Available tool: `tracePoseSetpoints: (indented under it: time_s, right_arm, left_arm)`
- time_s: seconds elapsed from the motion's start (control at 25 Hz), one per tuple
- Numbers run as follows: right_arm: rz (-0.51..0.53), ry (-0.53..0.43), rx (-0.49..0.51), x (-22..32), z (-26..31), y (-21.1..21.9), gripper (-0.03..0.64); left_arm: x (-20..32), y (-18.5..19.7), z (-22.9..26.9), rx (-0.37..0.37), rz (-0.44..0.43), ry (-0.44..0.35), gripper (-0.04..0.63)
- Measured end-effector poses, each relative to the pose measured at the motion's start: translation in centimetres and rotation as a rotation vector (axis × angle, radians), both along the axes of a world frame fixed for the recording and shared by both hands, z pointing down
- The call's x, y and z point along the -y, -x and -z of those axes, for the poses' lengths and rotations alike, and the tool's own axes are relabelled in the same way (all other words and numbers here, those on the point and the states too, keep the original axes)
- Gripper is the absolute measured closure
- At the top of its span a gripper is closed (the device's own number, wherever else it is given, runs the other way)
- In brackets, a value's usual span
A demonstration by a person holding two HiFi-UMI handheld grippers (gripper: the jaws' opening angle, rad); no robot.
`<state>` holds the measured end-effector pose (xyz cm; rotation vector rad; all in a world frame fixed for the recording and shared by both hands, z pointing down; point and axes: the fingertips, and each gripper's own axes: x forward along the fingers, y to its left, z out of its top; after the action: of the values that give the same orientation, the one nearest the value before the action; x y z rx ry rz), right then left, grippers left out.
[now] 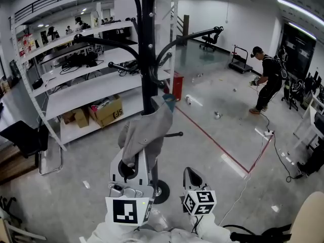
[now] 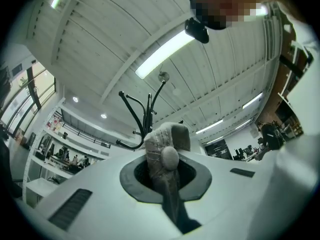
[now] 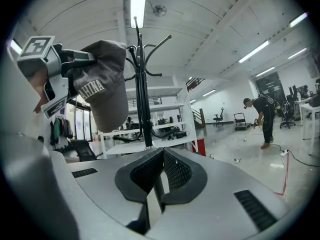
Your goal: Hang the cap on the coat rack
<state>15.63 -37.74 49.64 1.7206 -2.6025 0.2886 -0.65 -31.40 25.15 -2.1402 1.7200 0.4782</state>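
The black coat rack point(image 1: 148, 49) stands right in front of me, its curved hooks spreading above. A grey cap point(image 1: 148, 130) hangs against the pole, pinched by my left gripper point(image 1: 132, 161), which points upward. In the left gripper view the cap's fabric point(image 2: 167, 149) is clamped between the jaws, with the rack's hooks point(image 2: 142, 114) behind it. The right gripper view has the cap point(image 3: 102, 84), with white lettering, hanging beside the rack point(image 3: 142, 84) below its hooks. My right gripper point(image 1: 190, 175) sits lower right of the cap, its jaws point(image 3: 161, 159) shut and empty.
White shelving point(image 1: 91, 80) with cables and cardboard boxes point(image 1: 106, 110) stands behind the rack. A black chair point(image 1: 25, 138) is at the left. A red bin point(image 1: 177, 85) and a red floor line lie beyond. A person point(image 1: 266, 80) works far right, near a cable and power strip point(image 1: 266, 133).
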Motion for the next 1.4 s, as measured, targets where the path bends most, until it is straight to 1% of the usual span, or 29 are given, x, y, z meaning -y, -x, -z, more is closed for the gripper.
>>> tracePoseSetpoints:
  time_s: [0.16,0.56,0.8,1.0,1.2,1.4]
  right_arm:
    - [-0.004,0.001,0.005,0.1,-0.1,-0.1,0.607]
    - [-0.034,0.004,0.017,0.2,-0.1,-1.3,0.607]
    - [-0.053,0.007,0.024,0.0,-0.2,-2.1,0.607]
    - [-0.069,0.011,0.021,0.1,-0.2,-2.9,0.607]
    - [-0.065,-0.009,-0.007,0.0,-0.2,-2.8,0.607]
    - [-0.055,-0.011,-0.02,-0.1,-0.4,-2.4,0.607]
  left_arm:
    - [0.2,0.2,1.3,0.009,0.007,-0.032,0.589]
    - [0.9,-0.2,3.1,0.017,0.013,-0.05,0.589]
    - [1.9,-0.6,3.6,0.039,0.025,-0.032,0.589]
    - [2.9,-1.4,3.9,0.058,0.017,-0.014,0.589]
    - [4.1,-2.2,2.7,0.055,0.0,0.019,0.589]
    - [5.3,-2.3,1.8,0.068,0.007,0.045,0.589]
